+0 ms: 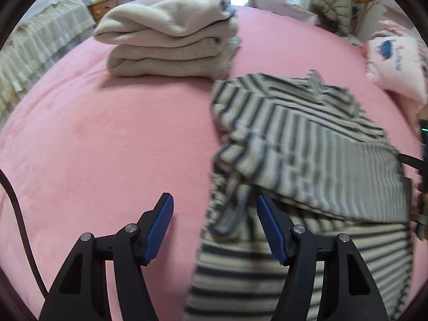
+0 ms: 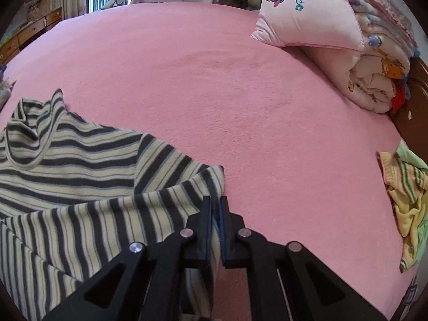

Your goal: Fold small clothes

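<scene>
A grey and cream striped top [image 1: 307, 139] lies partly folded on the pink bed [image 1: 107, 133]. My left gripper [image 1: 214, 208] is open and empty, low over the top's left edge, with a sleeve end between its blue pads [image 1: 272, 230]. In the right wrist view the striped top [image 2: 80, 165] lies at the lower left, collar toward the far left. My right gripper [image 2: 215, 206] is shut on a folded-over edge of the striped top and holds it just above the bed [image 2: 214, 80].
A stack of folded beige clothes [image 1: 171, 42] sits at the back left of the bed. A pink pillow [image 2: 310, 13] and a rolled quilt [image 2: 374, 67] lie at the right. A yellow and green garment [image 2: 406, 203] lies by the wooden headboard.
</scene>
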`<act>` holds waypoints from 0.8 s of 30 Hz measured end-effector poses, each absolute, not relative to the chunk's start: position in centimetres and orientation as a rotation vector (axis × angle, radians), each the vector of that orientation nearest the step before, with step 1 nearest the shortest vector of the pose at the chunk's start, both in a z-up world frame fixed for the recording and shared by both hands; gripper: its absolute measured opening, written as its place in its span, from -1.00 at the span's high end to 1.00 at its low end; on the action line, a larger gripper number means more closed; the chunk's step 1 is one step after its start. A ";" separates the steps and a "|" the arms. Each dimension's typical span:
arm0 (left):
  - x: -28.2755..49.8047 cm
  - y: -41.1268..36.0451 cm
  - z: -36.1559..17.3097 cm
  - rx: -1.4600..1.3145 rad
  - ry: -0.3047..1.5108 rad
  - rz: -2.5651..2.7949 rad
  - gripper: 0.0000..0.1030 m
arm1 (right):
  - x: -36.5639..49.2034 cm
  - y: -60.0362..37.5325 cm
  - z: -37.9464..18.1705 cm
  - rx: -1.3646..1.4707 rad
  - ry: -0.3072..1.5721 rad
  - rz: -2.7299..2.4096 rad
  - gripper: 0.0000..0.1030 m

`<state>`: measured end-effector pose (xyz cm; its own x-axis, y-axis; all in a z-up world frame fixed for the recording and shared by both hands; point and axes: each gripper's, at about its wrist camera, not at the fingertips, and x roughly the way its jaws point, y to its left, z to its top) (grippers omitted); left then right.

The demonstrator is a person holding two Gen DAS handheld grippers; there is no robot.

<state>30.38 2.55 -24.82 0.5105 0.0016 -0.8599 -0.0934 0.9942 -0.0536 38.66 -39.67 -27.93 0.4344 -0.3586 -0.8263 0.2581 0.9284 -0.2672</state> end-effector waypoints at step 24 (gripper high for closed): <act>28.6 8.1 -22.7 -0.293 1.014 0.050 0.12 | 32.6 -37.6 -20.4 -0.153 0.938 -0.259 0.44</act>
